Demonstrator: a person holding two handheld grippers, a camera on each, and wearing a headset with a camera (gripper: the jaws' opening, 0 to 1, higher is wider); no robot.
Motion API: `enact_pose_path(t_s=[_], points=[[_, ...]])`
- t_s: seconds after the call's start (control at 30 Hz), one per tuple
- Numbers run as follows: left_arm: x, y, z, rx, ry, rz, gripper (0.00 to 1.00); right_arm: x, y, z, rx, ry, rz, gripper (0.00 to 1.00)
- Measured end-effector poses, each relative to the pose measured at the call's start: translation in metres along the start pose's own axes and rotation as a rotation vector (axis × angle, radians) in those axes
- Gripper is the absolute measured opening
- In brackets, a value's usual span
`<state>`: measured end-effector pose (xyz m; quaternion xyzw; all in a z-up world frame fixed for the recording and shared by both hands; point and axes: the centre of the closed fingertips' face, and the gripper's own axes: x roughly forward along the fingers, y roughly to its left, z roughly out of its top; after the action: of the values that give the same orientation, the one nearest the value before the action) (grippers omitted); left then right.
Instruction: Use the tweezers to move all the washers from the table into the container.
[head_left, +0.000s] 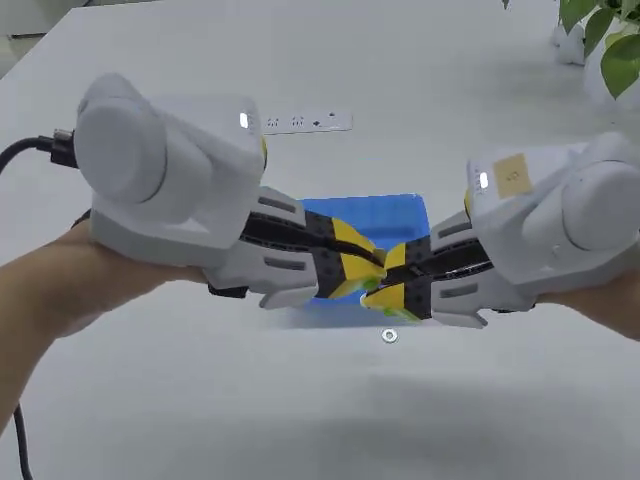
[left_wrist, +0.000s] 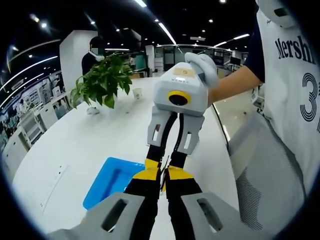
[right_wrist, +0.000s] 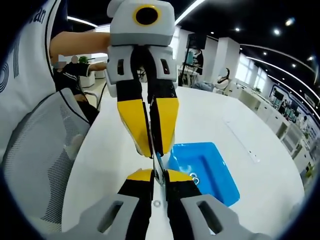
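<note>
**Ana:** On the left of the tabletop (head_left: 180, 400), what is showing?

**Ben:** One left gripper (left_wrist: 163, 175) is reaching toward the middle. Its fingers are pressing together on the one pair of tweezers (right_wrist: 158, 164). Beyond it, one white power strip (head_left: 300, 122) is lying flat.

**Ana:** And in the middle?

**Ben:** One blue container (head_left: 380, 212) is sitting behind the meeting fingertips. What look like two washers (right_wrist: 193, 179) are lying inside it, touching each other. One more washer (head_left: 389, 335) is lying on the bare tabletop, just in front of the container and near the fingertips.

**Ana:** And on the right?

**Ben:** One right gripper (right_wrist: 159, 176) is facing the left one, tip to tip. Its fingers are also clamping the tweezers, so both grippers are gripping the same tool near the container's front edge. At the far right, one leafy plant (head_left: 610, 40) is standing well apart from everything else.
</note>
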<state>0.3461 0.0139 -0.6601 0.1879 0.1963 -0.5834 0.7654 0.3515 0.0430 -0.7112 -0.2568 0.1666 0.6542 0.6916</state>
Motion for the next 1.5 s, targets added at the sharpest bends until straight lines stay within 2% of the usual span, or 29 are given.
enact_pose_path(t_s=[0.17,0.43,0.6,0.8,1.07,1.3,1.5], points=[[-0.002,0.007,0.001,0.001,-0.010,0.012,0.08,0.002,-0.007,0.003,-0.017,0.005,-0.004,0.09],[-0.005,0.029,0.001,0.010,-0.026,0.056,0.08,0.008,-0.030,0.007,-0.038,0.009,-0.027,0.09],[-0.001,0.041,-0.003,0.005,-0.030,0.063,0.08,0.014,-0.041,0.002,-0.027,0.009,-0.027,0.09],[0.006,0.054,-0.012,-0.011,-0.032,0.071,0.08,0.021,-0.051,-0.006,-0.023,0.032,-0.026,0.09],[0.013,0.070,-0.029,-0.019,-0.013,0.065,0.08,0.038,-0.064,-0.018,-0.015,0.048,-0.015,0.09],[0.018,0.077,-0.046,-0.050,0.002,0.064,0.08,0.053,-0.065,-0.028,-0.003,0.060,0.012,0.09],[0.021,0.077,-0.053,-0.072,0.000,0.066,0.08,0.060,-0.066,-0.035,0.007,0.072,0.026,0.10]])
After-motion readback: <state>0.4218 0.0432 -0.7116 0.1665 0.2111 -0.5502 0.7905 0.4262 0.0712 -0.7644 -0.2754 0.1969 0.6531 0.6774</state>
